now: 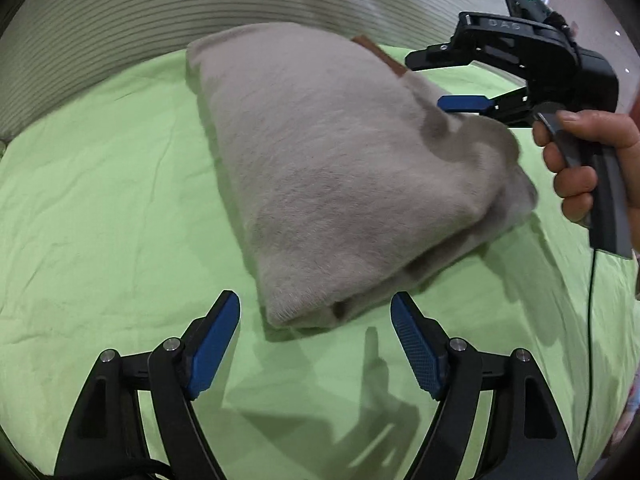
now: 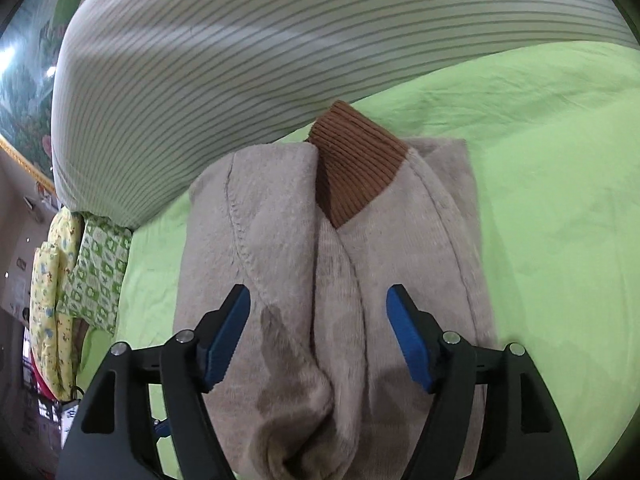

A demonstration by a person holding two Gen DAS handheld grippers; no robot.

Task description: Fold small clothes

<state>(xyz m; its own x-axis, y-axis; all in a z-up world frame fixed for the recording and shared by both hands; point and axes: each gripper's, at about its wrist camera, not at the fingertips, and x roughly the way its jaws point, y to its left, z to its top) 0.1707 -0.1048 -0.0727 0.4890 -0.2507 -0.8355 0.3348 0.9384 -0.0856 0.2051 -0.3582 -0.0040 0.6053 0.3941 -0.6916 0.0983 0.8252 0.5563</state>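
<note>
Folded beige fleece garment [image 1: 352, 168] lies on green bedsheet [image 1: 100, 200]. Left tongs [image 1: 316, 340] wide, empty, just short of near edge. Right tongs [image 2: 318, 336] wide over fleece, gripping nothing. Risk: pad snags top layer, fold springs open; brown ribbed cuff [image 2: 356, 160] pokes out.

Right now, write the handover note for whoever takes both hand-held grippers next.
Left hand-held gripper: open, empty, at the near end of the folded beige fleece garment.
Right hand-held gripper: open, over the garment, pads not pressing on it.
Garment lies on the light green bedsheet, brown ribbed cuff on top, striped pillow behind.
Done: folded into a compact bundle.
Left: probably tidy the edges.
</note>
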